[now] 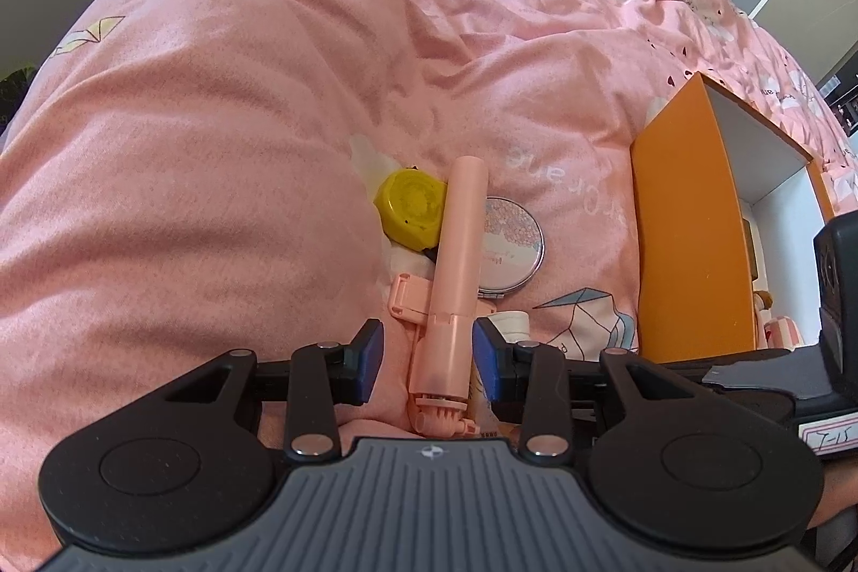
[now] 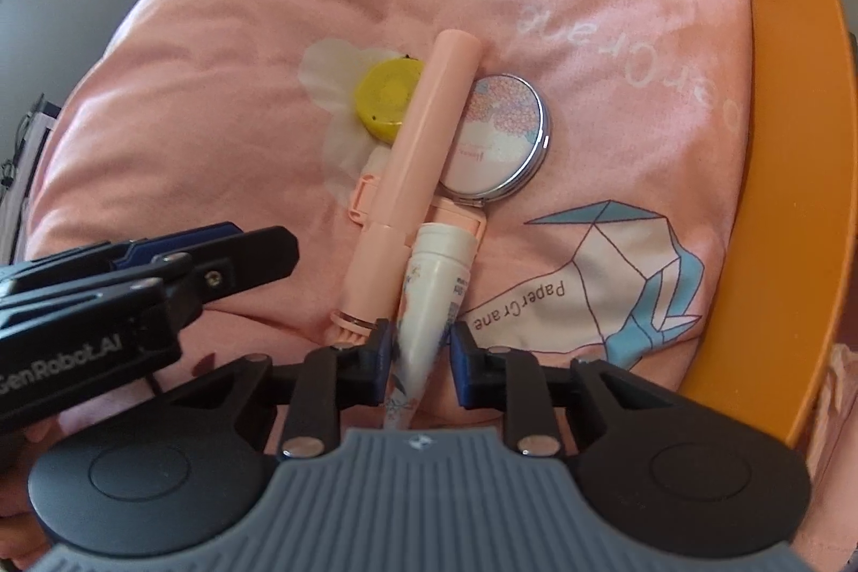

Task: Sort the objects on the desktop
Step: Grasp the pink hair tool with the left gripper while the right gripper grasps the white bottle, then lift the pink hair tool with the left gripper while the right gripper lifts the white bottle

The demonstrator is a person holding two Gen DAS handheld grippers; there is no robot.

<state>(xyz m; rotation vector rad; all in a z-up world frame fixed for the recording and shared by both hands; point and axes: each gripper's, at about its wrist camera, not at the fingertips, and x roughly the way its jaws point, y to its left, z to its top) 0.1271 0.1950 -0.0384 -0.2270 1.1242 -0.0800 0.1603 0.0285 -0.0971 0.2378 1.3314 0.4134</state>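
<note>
Between the right tool's (image 2: 418, 355) closing pads, the white tube (image 2: 429, 293) points cap-first away.

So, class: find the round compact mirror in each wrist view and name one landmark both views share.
Left wrist view: the compact mirror lies just right of centre, against the pink stick.
Right wrist view: compact mirror sits right of centre, above the white tube.
Shared landmark: the yellow cap.

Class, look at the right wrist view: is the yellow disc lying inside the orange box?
No: the yellow disc lies on the pink quilt, apart from the orange box.
</note>
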